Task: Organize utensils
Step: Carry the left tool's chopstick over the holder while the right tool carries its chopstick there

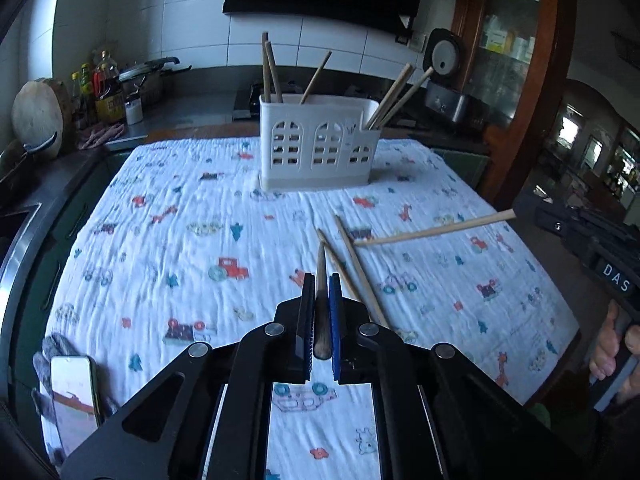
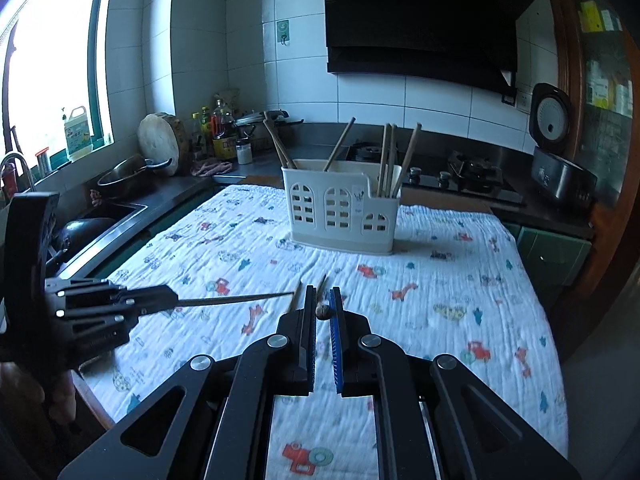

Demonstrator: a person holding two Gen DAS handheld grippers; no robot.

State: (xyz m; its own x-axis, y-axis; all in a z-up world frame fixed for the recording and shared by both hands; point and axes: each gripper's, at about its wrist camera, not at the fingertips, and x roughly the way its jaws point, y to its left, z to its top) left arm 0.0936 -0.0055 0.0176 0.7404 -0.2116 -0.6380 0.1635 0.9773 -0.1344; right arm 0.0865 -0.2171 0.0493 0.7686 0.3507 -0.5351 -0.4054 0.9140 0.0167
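Left wrist view: left claw clamps a tapered wooden chopstick lengthwise, tip aimed at the white slotted plastic holder straight ahead; right claw pinches another.

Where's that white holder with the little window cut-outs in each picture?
Left wrist view: the white holder stands top centre, at the cloth's far end, beyond the left tongs.
Right wrist view: the holder stands centre, slightly above the middle.
Shared landmark: the patterned cloth it stands on.
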